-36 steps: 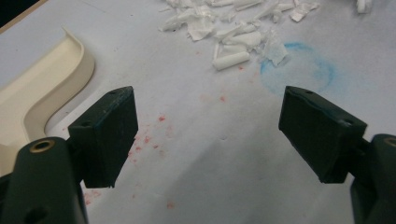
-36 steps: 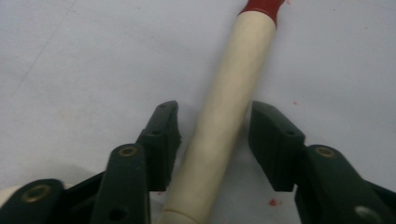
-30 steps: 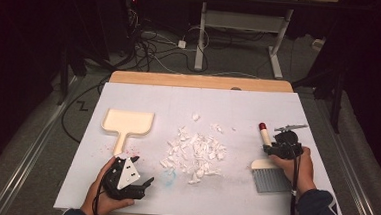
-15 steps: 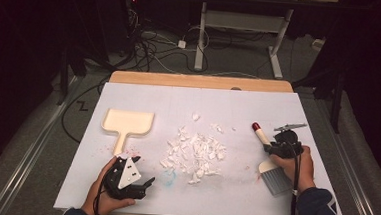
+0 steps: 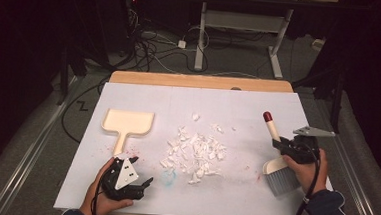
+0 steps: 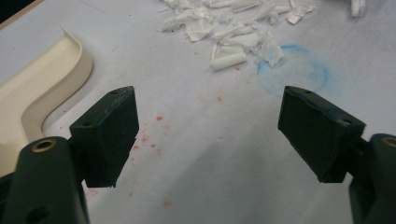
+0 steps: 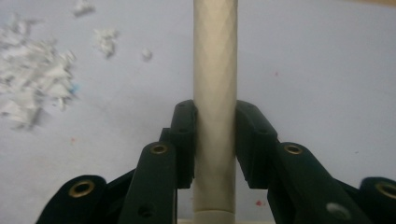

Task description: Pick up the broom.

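Left hand-held gripper [image 5: 133,171] wide open, low; right hand-held gripper [image 5: 282,144] clamped shut.

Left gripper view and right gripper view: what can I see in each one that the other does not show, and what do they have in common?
Left gripper view: the cream dustpan at the left edge, a faint blue ring drawn on the table, and the left gripper with its fingers wide open over red specks.

Right gripper view: the cream brush handle, clamped between the fingers of the right gripper.

Both: the pile of white scraps and the white table.
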Motion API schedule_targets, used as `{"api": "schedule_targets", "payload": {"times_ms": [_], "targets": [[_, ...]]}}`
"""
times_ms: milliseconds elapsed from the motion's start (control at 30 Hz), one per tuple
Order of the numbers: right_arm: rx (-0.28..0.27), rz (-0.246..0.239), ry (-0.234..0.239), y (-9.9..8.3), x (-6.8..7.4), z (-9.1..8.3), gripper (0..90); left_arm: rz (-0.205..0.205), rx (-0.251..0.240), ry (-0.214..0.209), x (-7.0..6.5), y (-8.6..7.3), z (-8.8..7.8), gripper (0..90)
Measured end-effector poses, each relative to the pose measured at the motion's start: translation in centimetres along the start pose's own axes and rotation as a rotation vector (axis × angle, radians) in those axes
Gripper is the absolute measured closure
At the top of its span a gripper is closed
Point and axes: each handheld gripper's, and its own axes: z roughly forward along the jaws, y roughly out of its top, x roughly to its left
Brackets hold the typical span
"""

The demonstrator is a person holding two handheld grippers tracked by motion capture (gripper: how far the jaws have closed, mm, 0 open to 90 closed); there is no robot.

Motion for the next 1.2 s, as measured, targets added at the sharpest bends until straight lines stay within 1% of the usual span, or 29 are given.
{"api": "schedule_targets", "payload": {"times_ms": [33,67,100,133,200,233,267,300,333,367,400,467,500,533,567,600,667,700,733,767,800,833,867,933,967,1067,1133,1167,1200], "targets": [[0.000,0.000,0.000,0.0,0.0,0.0,71.6,-0.001,0.000,0.000,0.0,0.0,0.0,19.3],[-0.044,-0.005,0.012,-0.1,0.0,-0.7,71.6,0.000,0.000,0.000,0.0,0.0,0.0,19.3],[-0.067,0.000,0.005,-0.1,0.0,-1.3,71.7,-0.003,-0.002,0.000,0.0,0.0,0.0,19.3],[-0.086,0.005,0.007,-0.2,0.0,-1.9,71.7,-0.004,-0.002,0.000,0.0,0.1,0.0,19.3],[-0.145,0.008,0.021,-0.4,0.0,-3.0,71.7,-0.006,-0.007,-0.002,0.0,0.2,0.0,19.4],[-0.158,0.010,0.021,-0.4,0.1,-3.5,71.7,-0.011,-0.012,-0.006,0.0,0.2,0.0,19.4],[-0.185,-0.003,0.021,-0.4,0.1,-3.9,71.7,-0.020,-0.020,-0.012,0.0,0.3,-0.1,19.4],[-0.204,-0.002,0.014,-0.4,0.3,-4.5,71.7,-0.020,-0.034,-0.008,0.1,0.5,-0.1,19.4],[-0.241,-0.002,0.019,-0.3,0.6,-5.4,71.7,-0.040,-0.040,-0.014,0.0,0.7,-0.2,19.4],[-0.241,-0.002,0.019,-0.3,0.6,-5.4,71.7,-0.052,-0.049,-0.017,0.0,1.0,-0.2,19.4],[-0.276,-0.006,0.022,-0.2,0.9,-6.2,71.7,-0.065,-0.062,-0.024,-0.1,1.3,-0.3,19.4],[-0.286,-0.010,0.027,-0.1,1.1,-6.5,71.7,-0.091,-0.096,-0.048,-0.3,2.2,-0.5,19.4],[-0.308,-0.012,0.025,0.0,1.3,-6.8,71.7,-0.104,-0.112,-0.062,-0.5,2.7,-0.6,19.4],[-0.318,-0.019,0.038,0.2,1.9,-7.3,71.7,-0.114,-0.130,-0.080,-0.7,3.3,-0.6,19.4],[-0.337,-0.020,0.038,0.2,2.3,-7.5,71.7,-0.118,-0.144,-0.098,-1.0,4.0,-0.6,19.6],[-0.337,-0.020,0.038,0.2,2.3,-7.5,71.7,-0.129,-0.160,-0.120,-1.3,4.7,-0.5,19.6],[-0.339,-0.038,0.043,0.6,3.1,-7.7,71.7,-0.142,-0.194,-0.174,-2.1,6.4,-0.2,20.2],[-0.355,-0.038,0.049,0.7,3.6,-7.7,71.7,-0.141,-0.210,-0.199,-2.6,7.4,0.0,20.2],[-0.361,-0.043,0.047,0.9,4.1,-7.7,71.7,-0.132,-0.223,-0.217,-3.2,8.5,0.3,20.2],[-0.371,-0.060,0.055,1.1,4.9,-7.6,71.7,-0.125,-0.237,-0.238,-3.8,9.6,0.5,20.7],[-0.378,-0.066,0.050,1.2,5.4,-7.6,71.7,-0.124,-0.253,-0.271,-4.4,10.8,0.9,20.8],[-0.378,-0.066,0.050,1.2,5.4,-7.6,71.7,-0.118,-0.272,-0.305,-5.1,11.9,1.2,20.8],[-0.375,-0.080,0.050,1.5,6.3,-7.3,71.7,-0.106,-0.289,-0.327,-5.8,12.9,1.6,21.0],[-0.389,-0.083,0.056,1.7,7.0,-7.1,71.7,-0.098,-0.308,-0.371,-7.3,14.9,2.6,21.7],[-0.389,-0.083,0.056,1.7,7.0,-7.1,71.7,-0.095,-0.315,-0.393,-8.0,15.8,3.2,21.7],[-0.403,-0.101,0.058,1.9,8.3,-6.7,71.6,-0.090,-0.321,-0.427,-10.1,17.9,5.0,23.3],[-0.410,-0.116,0.066,2.0,9.2,-6.5,71.6,-0.111,-0.318,-0.436,-10.9,18.7,6.2,24.3],[-0.418,-0.116,0.066,1.9,9.6,-6.5,71.6,-0.133,-0.307,-0.443,-11.2,18.8,6.7,27.1],[-0.412,-0.134,0.085,1.9,10.4,-6.4,71.6,-0.151,-0.298,-0.456,-11.4,18.9,7.3,29.8]]}}
